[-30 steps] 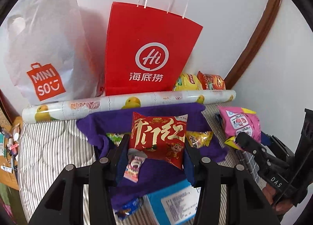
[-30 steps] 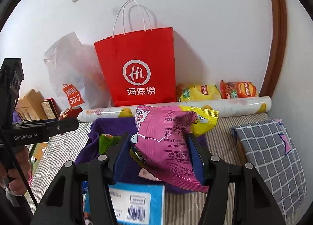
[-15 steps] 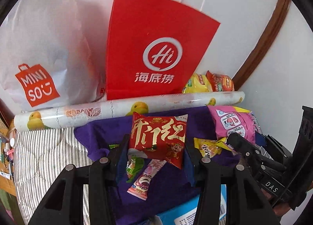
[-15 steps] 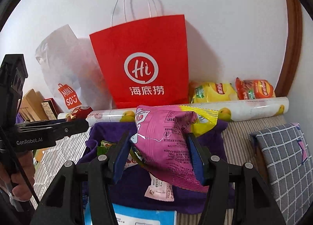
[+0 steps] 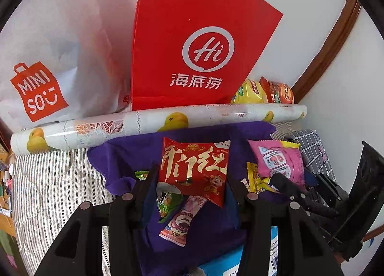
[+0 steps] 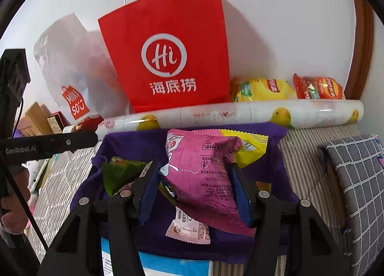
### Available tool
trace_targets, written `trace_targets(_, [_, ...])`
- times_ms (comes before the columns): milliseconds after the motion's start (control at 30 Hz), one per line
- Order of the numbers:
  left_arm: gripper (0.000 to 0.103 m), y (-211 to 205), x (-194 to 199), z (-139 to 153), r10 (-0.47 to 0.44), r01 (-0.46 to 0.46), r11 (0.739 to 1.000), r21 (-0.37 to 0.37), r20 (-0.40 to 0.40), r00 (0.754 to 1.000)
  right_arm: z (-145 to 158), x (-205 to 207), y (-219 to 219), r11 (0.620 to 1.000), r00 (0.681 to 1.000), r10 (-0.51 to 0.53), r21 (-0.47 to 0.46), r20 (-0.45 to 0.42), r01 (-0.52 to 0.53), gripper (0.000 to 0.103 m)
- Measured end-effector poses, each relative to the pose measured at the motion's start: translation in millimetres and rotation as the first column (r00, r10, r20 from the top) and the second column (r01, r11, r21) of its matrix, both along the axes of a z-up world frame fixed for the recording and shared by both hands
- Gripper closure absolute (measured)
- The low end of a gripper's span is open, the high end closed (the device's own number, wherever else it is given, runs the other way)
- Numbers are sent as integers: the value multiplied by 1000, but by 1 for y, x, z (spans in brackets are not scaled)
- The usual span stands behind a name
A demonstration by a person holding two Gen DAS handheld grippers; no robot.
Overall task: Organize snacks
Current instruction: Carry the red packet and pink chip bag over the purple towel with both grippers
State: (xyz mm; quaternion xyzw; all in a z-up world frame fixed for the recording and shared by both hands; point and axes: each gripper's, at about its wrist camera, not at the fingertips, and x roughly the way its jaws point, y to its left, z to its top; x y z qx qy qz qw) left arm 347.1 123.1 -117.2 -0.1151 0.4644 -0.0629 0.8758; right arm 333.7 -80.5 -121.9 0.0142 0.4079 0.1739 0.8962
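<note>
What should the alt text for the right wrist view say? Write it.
The right hand-held gripper grips a pink and yellow snack bag over a purple cloth strewn with small snacks. Behind stand a red paper bag and a duck-print roll.

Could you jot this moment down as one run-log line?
left gripper: shut on red packet | right gripper: shut on pink bag | both over purple cloth

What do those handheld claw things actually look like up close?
Both are matte black plastic. Each claw, left and right, has two angular black fingers lined with dark blue pads and dotted with round silver screw heads. Seen from the right camera, the left one bears white "GenRobot.AI" lettering, with a thin black cable hanging beside its handle. No sleeves are visible.
</note>
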Motion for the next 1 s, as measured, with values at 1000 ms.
trace_targets(1000, [56, 0, 3, -3, -15, 14, 1000, -27, -19, 1000, -35, 2, 18, 996, 988, 73, -47, -136, -80, 46])
